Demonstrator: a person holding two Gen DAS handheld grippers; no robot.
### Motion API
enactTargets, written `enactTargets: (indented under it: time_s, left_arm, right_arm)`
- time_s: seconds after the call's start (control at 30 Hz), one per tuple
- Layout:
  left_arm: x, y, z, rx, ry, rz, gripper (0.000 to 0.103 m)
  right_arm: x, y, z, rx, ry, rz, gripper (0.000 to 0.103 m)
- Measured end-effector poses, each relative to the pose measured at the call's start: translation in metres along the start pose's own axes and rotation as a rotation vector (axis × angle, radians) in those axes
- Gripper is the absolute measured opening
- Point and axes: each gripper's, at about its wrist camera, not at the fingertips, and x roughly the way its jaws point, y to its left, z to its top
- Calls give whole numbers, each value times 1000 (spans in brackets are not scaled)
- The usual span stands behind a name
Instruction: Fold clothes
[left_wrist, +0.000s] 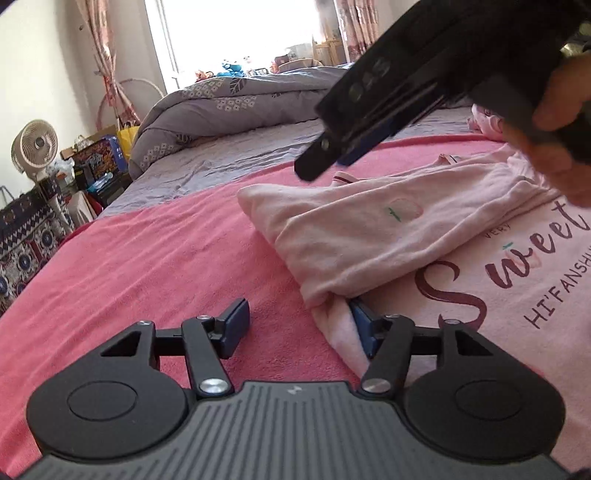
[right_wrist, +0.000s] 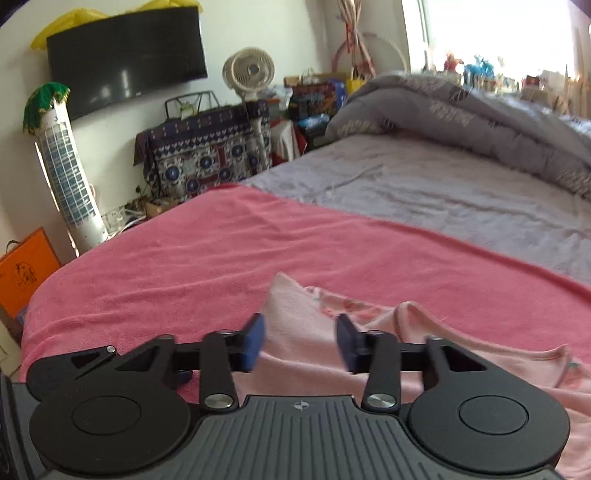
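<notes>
Shirt (left_wrist: 388, 229): one, pink, part-folded on pink blanket (left_wrist: 147, 258) on bed | left tool (left_wrist: 299, 325): spread, right pad beside shirt fold | right tool (right_wrist: 300, 341): spread over shirt, gripping nothing.

- A bed (right_wrist: 424, 184) fills most of both views, with a grey sheet (left_wrist: 229, 162) and a pink blanket (right_wrist: 221, 251) spread over the near part.
- A grey patterned quilt (left_wrist: 236, 99) lies bunched at the far end.
- Behind it a bright window (left_wrist: 236, 29) washes out in daylight, with toys (left_wrist: 232, 68) on the sill and floral curtains (left_wrist: 107, 55) at the sides.
- The walls are pale.
- A dark TV (right_wrist: 125, 59) hangs on one wall.
- Near it stand a tower fan (right_wrist: 70, 177), a round fan (right_wrist: 251, 74), a cloth-covered cabinet (right_wrist: 207, 162) and an orange box (right_wrist: 26, 269).
</notes>
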Motion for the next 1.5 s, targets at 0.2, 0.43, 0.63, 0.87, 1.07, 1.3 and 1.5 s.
enactTargets:
  time_s: [0.2,0.43,0.63,0.87,1.07,1.3,1.5]
  left_arm:
    - [-4,1,-6,-18,-23,35,67]
    - [-6,8,-4,-59,-24,55,77]
    - [-5,20,-3,-111,20,82,83]
    - [-29,14,-3,-73,26,174,84]
    - [-41,-11,38,17,-115,266,83]
    - [32,-27,27,155,14,298,84]
    - [31,-12,23,196,46,371,84]
  right_arm:
    - [57,7,2,-23,53,-48,15]
    - [40,-11,6,64,0,-12,17]
    - [-16,8,-35,-124,29,-23,28]
    - [-54,9,-70,-167,21,41,39]
    - [-92,-52,-64,9,-92,-157,49]
    - [-113,-149,-121,105,38,-461,47]
    - [-162,-161,-142,46,22,-570,61]
